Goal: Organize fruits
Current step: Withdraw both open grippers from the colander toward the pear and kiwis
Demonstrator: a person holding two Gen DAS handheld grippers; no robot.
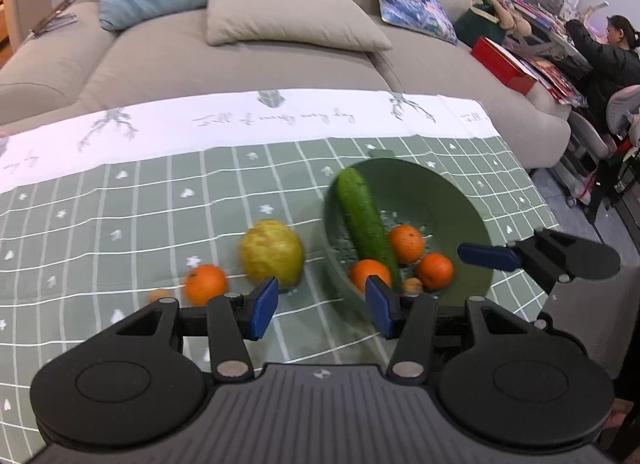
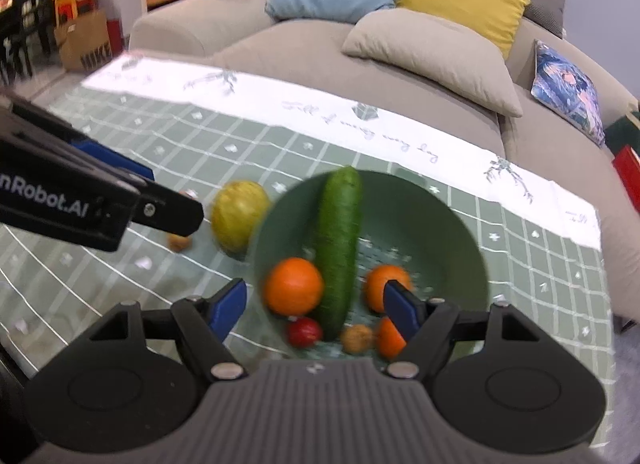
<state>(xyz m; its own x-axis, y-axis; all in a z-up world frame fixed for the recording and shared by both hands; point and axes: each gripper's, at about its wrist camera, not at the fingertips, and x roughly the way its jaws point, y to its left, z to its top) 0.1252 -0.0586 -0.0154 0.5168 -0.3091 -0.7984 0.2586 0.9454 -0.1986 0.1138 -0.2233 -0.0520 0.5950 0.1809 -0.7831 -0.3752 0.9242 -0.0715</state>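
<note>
A green colander bowl [image 1: 460, 199] [image 2: 452, 223] holds a cucumber [image 1: 364, 219] [image 2: 338, 248], three oranges [image 1: 406, 243] [image 2: 294, 286], a walnut [image 2: 357, 338] and a small red fruit [image 2: 304, 332]. On the cloth beside it lie a yellow-green pear-like fruit [image 1: 272, 252] [image 2: 239, 215], an orange [image 1: 205, 284] and a small brown nut [image 1: 159, 295] [image 2: 179, 242]. My left gripper [image 1: 322, 308] is open and empty above the cloth between the yellow fruit and the bowl. My right gripper [image 2: 316, 310] is open and empty over the bowl's near side.
A green grid tablecloth [image 1: 120, 232] with a white border covers the table. A beige sofa [image 1: 240, 47] with cushions stands behind it. A person [image 1: 612, 51] sits at far right beside cluttered shelves. The table's right edge runs close to the bowl.
</note>
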